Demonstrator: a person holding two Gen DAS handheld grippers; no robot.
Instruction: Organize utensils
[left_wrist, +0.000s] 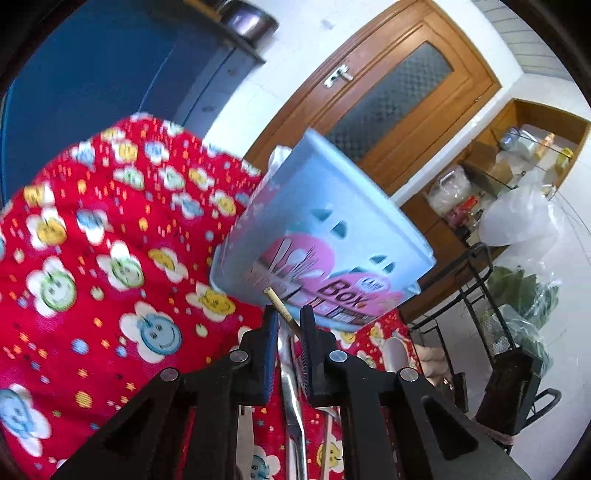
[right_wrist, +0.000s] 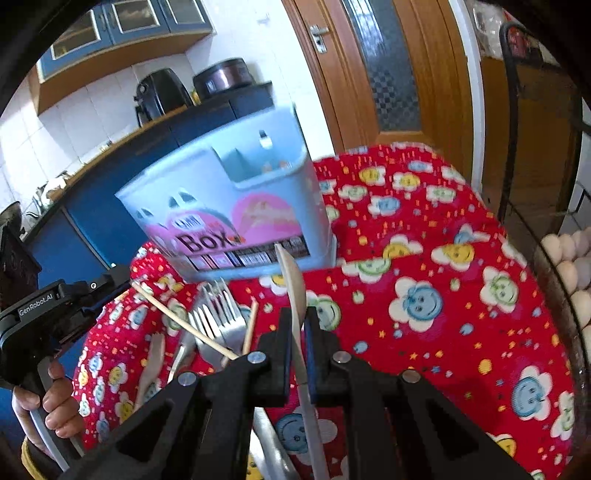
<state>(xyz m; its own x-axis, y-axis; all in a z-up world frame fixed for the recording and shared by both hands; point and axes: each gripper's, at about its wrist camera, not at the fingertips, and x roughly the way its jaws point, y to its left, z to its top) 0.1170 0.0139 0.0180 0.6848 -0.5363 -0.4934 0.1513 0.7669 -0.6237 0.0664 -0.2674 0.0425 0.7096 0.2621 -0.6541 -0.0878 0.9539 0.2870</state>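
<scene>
A light blue plastic utensil box (left_wrist: 325, 236) with a pink label stands on the red smiley-flower cloth (left_wrist: 92, 258); it also shows in the right wrist view (right_wrist: 236, 206). My left gripper (left_wrist: 289, 321) is shut on a wooden chopstick (left_wrist: 277, 302), just in front of the box. My right gripper (right_wrist: 296, 325) is shut on a pale wooden spoon (right_wrist: 293, 280), its bowl pointing at the box. The left gripper (right_wrist: 122, 284) shows at the left of the right wrist view, holding the chopstick (right_wrist: 184, 321) over several metal forks (right_wrist: 218, 314).
A second chopstick (right_wrist: 250, 325) and a wooden fork (right_wrist: 153, 360) lie with the forks on the cloth (right_wrist: 443, 295). A metal utensil (left_wrist: 291, 398) lies below my left gripper. A black wire rack (left_wrist: 476, 295) stands right. Eggs (right_wrist: 569, 266) sit at the right edge.
</scene>
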